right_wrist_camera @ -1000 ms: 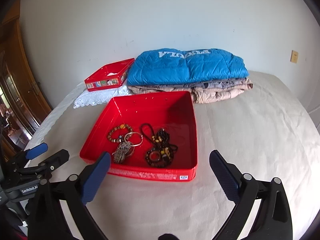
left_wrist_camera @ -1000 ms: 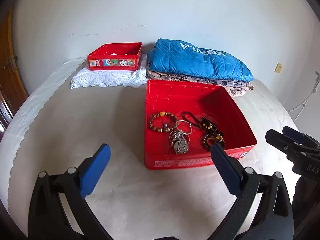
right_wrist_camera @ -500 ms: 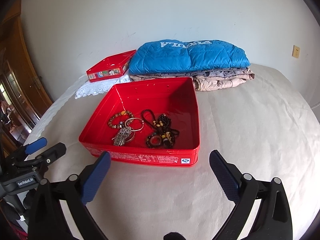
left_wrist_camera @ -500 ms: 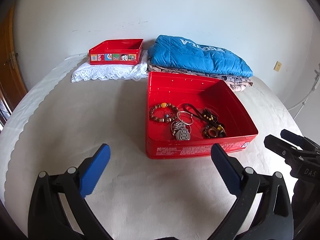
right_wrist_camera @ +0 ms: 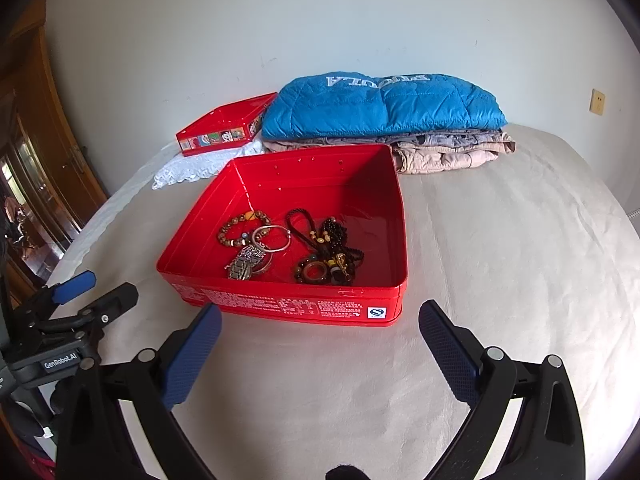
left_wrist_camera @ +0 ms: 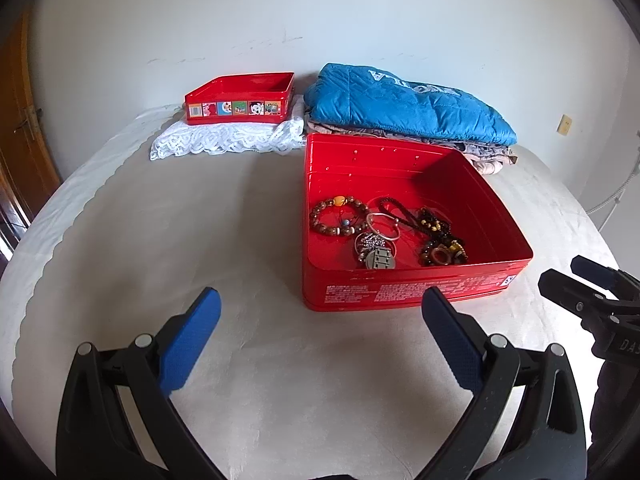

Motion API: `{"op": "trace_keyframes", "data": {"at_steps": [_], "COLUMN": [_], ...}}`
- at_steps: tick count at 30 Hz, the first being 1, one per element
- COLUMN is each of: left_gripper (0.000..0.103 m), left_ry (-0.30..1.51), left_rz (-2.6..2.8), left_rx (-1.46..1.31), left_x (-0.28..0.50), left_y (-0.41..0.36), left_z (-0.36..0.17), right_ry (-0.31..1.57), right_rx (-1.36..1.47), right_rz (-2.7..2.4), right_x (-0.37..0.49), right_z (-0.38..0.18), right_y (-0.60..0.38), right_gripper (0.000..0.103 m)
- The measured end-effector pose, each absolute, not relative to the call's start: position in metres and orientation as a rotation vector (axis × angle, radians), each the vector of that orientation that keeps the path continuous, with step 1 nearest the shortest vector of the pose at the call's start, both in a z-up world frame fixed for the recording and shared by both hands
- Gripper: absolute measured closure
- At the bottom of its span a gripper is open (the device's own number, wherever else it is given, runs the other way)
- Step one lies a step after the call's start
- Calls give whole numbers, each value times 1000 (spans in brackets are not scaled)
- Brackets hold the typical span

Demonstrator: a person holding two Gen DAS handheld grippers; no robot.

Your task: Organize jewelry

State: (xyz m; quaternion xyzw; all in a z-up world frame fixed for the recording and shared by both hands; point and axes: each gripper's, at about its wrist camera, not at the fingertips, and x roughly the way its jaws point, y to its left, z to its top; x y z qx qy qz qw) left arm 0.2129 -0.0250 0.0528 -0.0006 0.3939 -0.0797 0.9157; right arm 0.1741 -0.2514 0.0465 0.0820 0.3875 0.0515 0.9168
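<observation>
Both wrist cameras sit low over the bed (left_wrist_camera: 160, 240), facing the far wall. The left view looks from the near left, the right view from the near right, each close behind the red tin (left_wrist_camera: 400, 292) (right_wrist_camera: 280, 304). Both share the tin, the blue jacket (right_wrist_camera: 380, 108) and probably the same lace cloth (left_wrist_camera: 224, 140).

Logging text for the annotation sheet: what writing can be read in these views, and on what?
"GenRobot.AI": on the black left claw body.
"DAS", cut off: on the black right claw body.
White upside-down lettering, unclear: folded blue quilted jacket.
Fine white print and square logo, unreadable: large red metal tin front wall.
Cartoon panels, no legible words: small red tin.
</observation>
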Motion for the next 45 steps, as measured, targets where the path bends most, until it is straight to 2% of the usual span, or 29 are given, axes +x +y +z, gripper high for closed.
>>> {"op": "trace_keyframes", "data": {"at_steps": [45], "left_gripper": [3], "left_ry": [818], "left_rz": [-139], "left_rx": [2], "left_x": [228], "left_y": [-28], "left_z": [41], "right_ry": [832], "right_rx": [174], "right_rz": [115], "right_x": [187], "right_z": [33], "right_y": [-248], "right_gripper": [4]}}
